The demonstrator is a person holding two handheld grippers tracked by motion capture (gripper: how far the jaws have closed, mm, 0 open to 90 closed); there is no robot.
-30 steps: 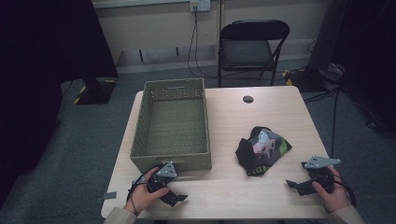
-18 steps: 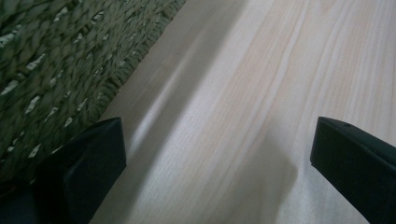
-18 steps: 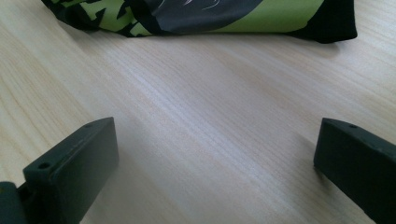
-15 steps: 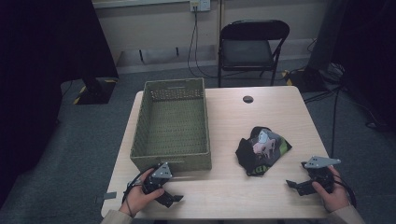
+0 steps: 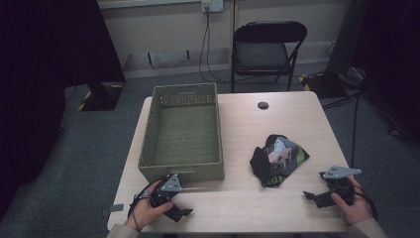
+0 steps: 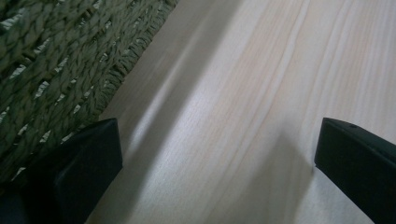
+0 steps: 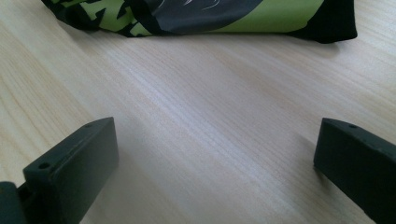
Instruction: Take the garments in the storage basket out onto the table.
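A crumpled black and lime-green cloth (image 5: 277, 159) lies on the right half of the wooden table (image 5: 277, 124); its edge (image 7: 196, 18) runs along the top of the right gripper view. A green woven basket (image 5: 182, 134) stands on the left half, with its wall (image 6: 51, 70) close by in the left gripper view. My left gripper (image 5: 184, 212) rests open near the front edge, just in front of the basket, with bare wood between its jaws (image 6: 215, 154). At the front right my right gripper (image 5: 311, 195) is open, a short way from the cloth, holding nothing.
A small dark round object (image 5: 263, 105) lies near the table's far edge. Behind the table stands a black folding chair (image 5: 262, 52). Cables run on the floor at the right.
My left gripper has drawn back a little toward the front edge and to the left. The right gripper and the cloth have stayed put.
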